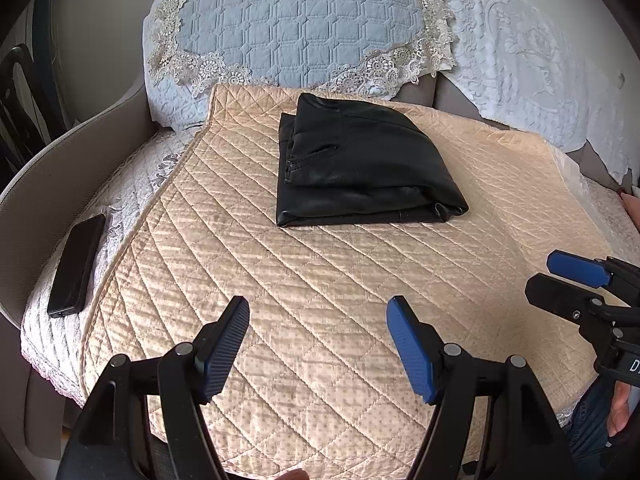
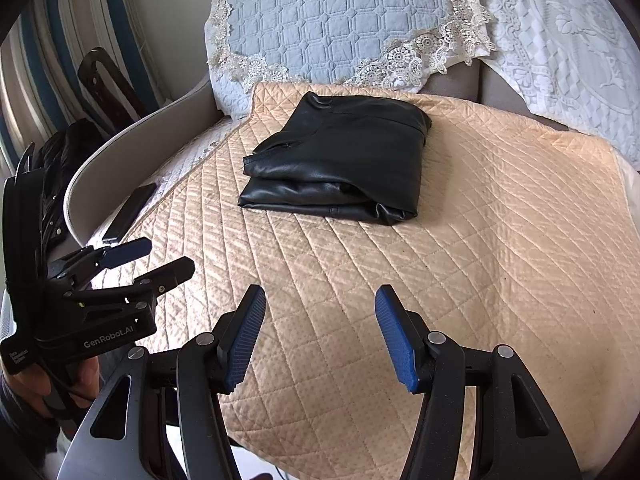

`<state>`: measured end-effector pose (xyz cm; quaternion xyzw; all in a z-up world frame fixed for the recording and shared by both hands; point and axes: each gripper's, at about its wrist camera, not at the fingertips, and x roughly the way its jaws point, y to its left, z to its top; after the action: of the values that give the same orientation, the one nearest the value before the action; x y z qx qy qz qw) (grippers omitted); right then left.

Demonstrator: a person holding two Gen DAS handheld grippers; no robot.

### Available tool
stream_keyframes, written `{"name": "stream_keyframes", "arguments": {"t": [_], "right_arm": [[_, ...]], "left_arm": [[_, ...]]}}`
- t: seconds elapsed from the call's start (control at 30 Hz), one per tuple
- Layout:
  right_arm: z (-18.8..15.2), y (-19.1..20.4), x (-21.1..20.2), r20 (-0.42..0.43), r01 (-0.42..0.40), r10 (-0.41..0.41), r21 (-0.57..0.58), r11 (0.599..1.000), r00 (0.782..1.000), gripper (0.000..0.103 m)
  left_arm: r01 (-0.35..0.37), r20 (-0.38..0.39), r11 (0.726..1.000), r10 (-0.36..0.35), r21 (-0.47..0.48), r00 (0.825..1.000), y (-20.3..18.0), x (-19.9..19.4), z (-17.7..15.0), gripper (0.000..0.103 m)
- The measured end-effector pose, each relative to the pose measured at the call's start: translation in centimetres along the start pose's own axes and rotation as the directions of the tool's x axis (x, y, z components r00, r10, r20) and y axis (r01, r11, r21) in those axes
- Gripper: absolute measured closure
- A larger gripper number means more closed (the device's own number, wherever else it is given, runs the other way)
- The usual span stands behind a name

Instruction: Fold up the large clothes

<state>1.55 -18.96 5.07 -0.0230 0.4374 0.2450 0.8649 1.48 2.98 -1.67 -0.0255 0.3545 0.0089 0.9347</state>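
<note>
Currently black leather garment (image 1: 360, 164) lies folded in a compact stack on the beige quilted cover (image 1: 304, 304), toward its far end near the blue quilted cushion (image 1: 296, 28). Left claw (image 1: 318, 344) and right claw (image 2: 320, 336) both gape empty, hovering over the cover's near end. Phone (image 1: 76, 266) lies off the cover's left edge.

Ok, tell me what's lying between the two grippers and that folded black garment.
Nothing visible: only bare beige quilted cover lies between the open left gripper, the open right gripper and the black garment.
</note>
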Motion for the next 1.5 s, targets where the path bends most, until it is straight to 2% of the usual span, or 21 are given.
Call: {"name": "stream_keyframes", "arguments": {"t": [1.5], "right_arm": [[-0.43, -0.32, 0.10, -0.006, -0.002, 0.002, 0.000, 1.000, 1.000, 0.045]], "left_arm": [[-0.013, -0.036, 1.000, 0.013, 0.012, 0.999, -0.11, 0.90, -0.27, 0.030]]}}
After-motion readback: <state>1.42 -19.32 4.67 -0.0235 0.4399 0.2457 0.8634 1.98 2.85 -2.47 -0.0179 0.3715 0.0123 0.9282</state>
